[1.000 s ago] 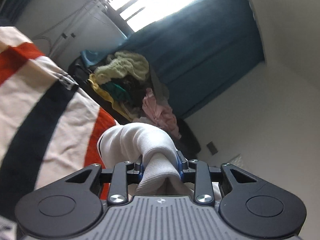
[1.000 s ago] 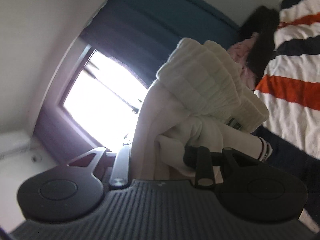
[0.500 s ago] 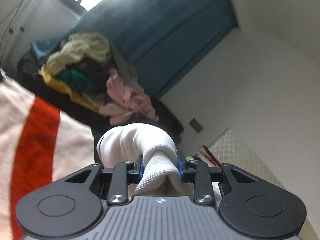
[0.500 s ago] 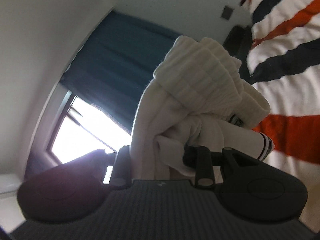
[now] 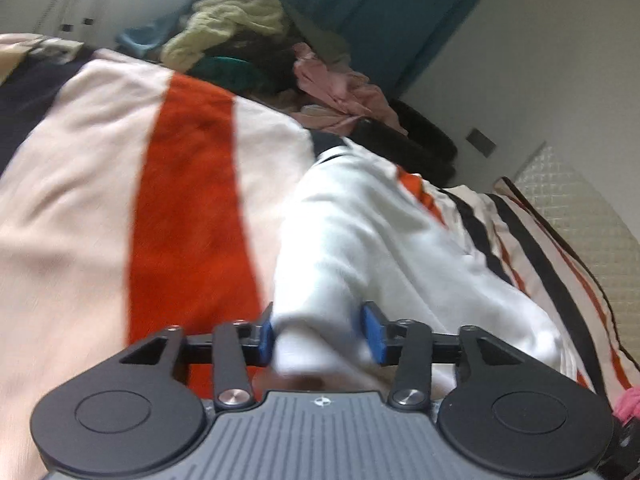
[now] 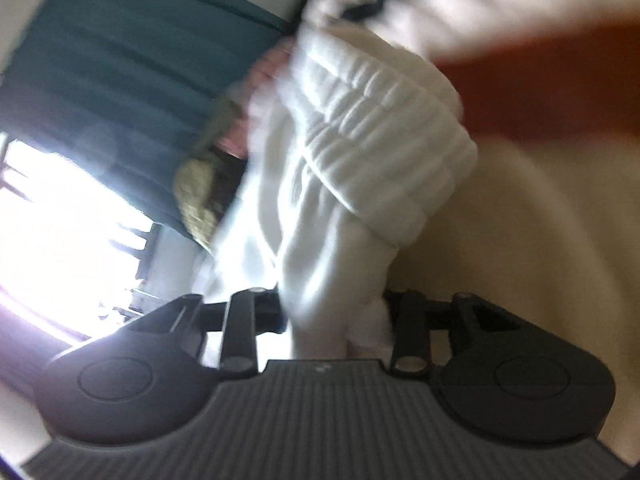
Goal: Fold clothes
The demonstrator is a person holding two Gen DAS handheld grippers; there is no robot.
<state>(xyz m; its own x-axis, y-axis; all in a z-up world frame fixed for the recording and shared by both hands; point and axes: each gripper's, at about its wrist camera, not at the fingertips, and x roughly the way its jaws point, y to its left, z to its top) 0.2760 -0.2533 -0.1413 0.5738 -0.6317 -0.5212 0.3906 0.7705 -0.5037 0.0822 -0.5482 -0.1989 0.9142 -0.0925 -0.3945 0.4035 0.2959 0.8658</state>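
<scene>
While both claws pinch it, the white garment [image 5: 360, 240] drapes — over the striped blanket [image 5: 180, 200]

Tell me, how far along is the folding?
Nothing looks folded yet. Both the left gripper and the right gripper are clamped on the white ribbed knit garment, above the orange, navy and cream striped bedspread. The heap of mixed clothes behind is untouched.

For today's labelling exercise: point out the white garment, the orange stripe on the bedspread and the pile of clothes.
white garment [image 5: 360, 240], left wrist view, its spread middle.
orange stripe [image 5: 188, 200], left wrist view, mid-stripe.
pile of clothes [image 5: 232, 20], left wrist view, yellow-green top piece.
</scene>
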